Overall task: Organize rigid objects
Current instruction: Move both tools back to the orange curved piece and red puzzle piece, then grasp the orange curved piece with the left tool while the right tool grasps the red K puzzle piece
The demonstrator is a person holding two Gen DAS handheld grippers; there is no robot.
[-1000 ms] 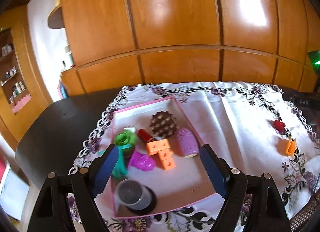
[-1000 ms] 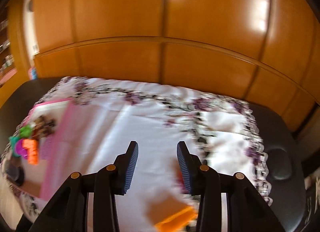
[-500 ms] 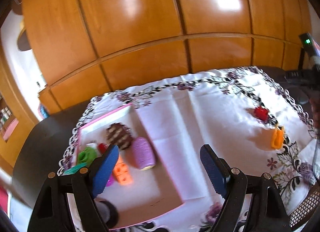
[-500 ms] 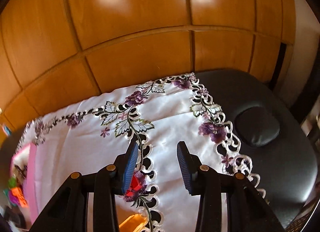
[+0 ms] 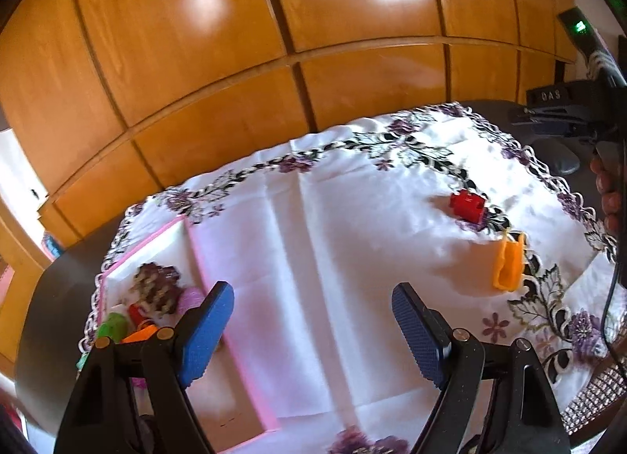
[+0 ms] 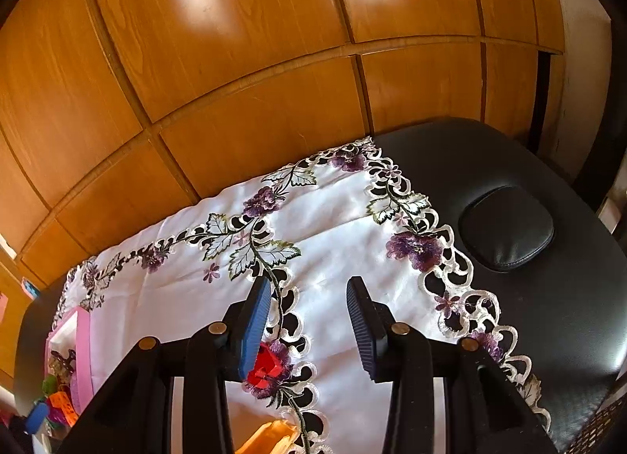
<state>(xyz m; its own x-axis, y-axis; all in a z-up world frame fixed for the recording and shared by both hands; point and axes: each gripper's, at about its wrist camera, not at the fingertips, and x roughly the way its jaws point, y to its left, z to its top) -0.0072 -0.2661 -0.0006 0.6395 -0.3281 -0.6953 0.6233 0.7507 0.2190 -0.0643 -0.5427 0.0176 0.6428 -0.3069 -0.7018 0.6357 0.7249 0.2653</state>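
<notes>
My left gripper (image 5: pixel 311 307) is open and empty above the white embroidered cloth (image 5: pixel 333 242). To its left a pink tray (image 5: pixel 235 340) holds several toys, among them a brown spiky ball (image 5: pixel 154 287). A red block (image 5: pixel 466 206) and an orange clip (image 5: pixel 509 266) lie on the cloth at the right. My right gripper (image 6: pixel 307 297) hangs over the cloth's lace edge, its jaws partly apart with nothing between them. The red block (image 6: pixel 266 369) sits just beneath its left finger, partly hidden. The orange clip (image 6: pixel 270 436) shows at the bottom edge.
The cloth covers a black padded table (image 6: pixel 548 297) with a round cushion (image 6: pixel 505 227) at its right end. Wooden panels (image 5: pixel 274 62) stand right behind the table. A hand (image 5: pixel 607 187) holding the other gripper's body is at the left wrist view's right edge.
The left wrist view has swung right: the tray slid to the left edge and the red block and orange clip came nearer. The right gripper rolled and now stands over the red block.
</notes>
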